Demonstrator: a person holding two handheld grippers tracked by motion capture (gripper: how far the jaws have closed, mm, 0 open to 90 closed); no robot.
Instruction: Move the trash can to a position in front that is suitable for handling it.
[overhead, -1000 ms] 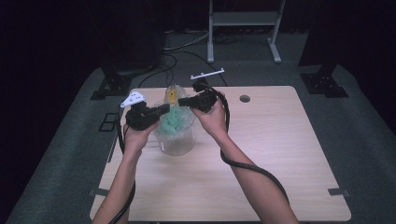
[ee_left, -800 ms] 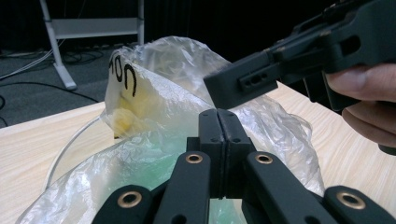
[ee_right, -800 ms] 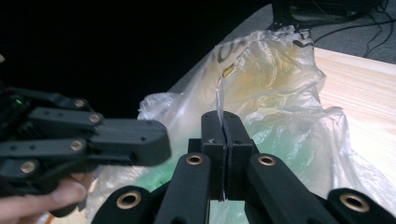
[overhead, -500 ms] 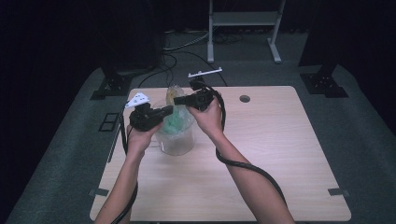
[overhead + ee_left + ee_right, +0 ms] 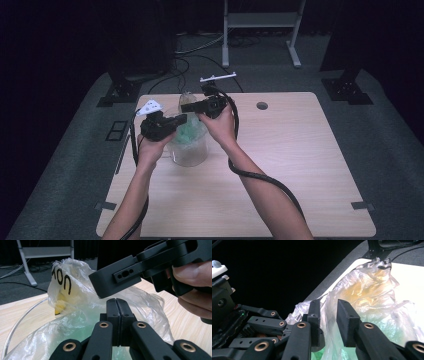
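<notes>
**Clear bag gripped over light wooden table**

Where the table (image 5: 300,165) bears a clear container (image 5: 192,150), a plastic bag (image 5: 75,290) is held — black letters "uoy" are seen. Left gripper (image 5: 116,305) is closed on film; right gripper (image 5: 328,312) is slightly parted around film.

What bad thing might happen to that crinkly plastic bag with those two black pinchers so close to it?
The left gripper has its jaws pressed together at the thin plastic bag; whether film is caught between them can't be seen, but if so, a hard pull might tear it. The right gripper is open with bag film between its jaws, so closing could pinch only a loose fold that slips. The clear container under the bag might tip if both tug sideways.
</notes>
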